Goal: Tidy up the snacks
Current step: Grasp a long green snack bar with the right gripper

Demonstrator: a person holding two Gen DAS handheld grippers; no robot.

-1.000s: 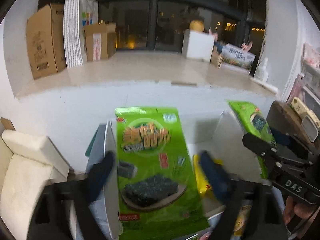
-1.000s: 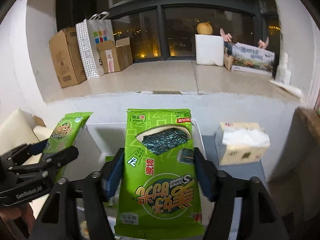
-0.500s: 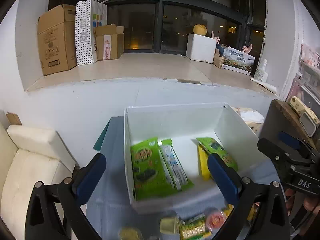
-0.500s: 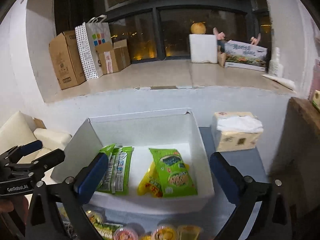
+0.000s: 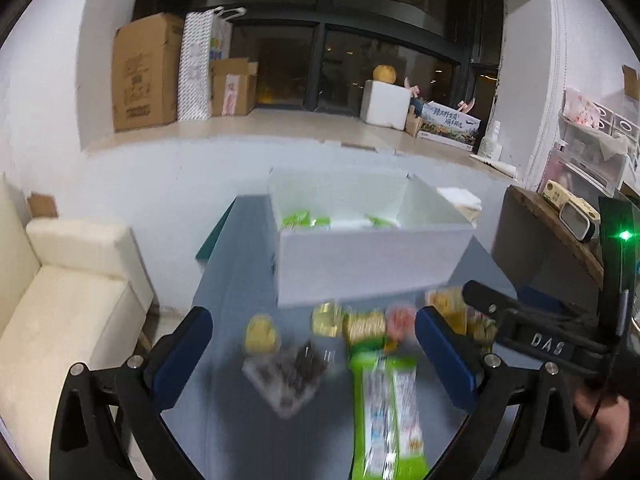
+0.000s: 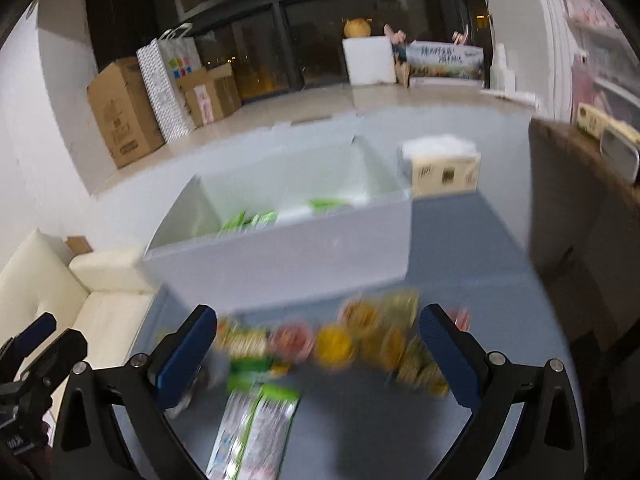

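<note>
A white box (image 5: 372,264) stands on the blue-grey table (image 5: 232,400) with green snack packets (image 5: 304,220) inside; it also shows in the right wrist view (image 6: 288,256). In front of it lie several small round snack cups (image 6: 332,344), a clear packet of dark snacks (image 5: 288,372) and a long green packet (image 5: 386,412), also seen in the right wrist view (image 6: 256,428). My left gripper (image 5: 312,360) is open and empty above the loose snacks. My right gripper (image 6: 316,356) is open and empty above them too. Both views are blurred.
A tissue box (image 6: 444,168) stands right of the white box. A cream sofa (image 5: 60,312) is to the left of the table, a wooden cabinet (image 6: 584,208) to the right. Cardboard boxes (image 5: 144,72) sit on the far window ledge.
Both grippers let go of their green seaweed packets into the white box, opened wide, and have pulled back and down toward the loose snacks in front of the box.
</note>
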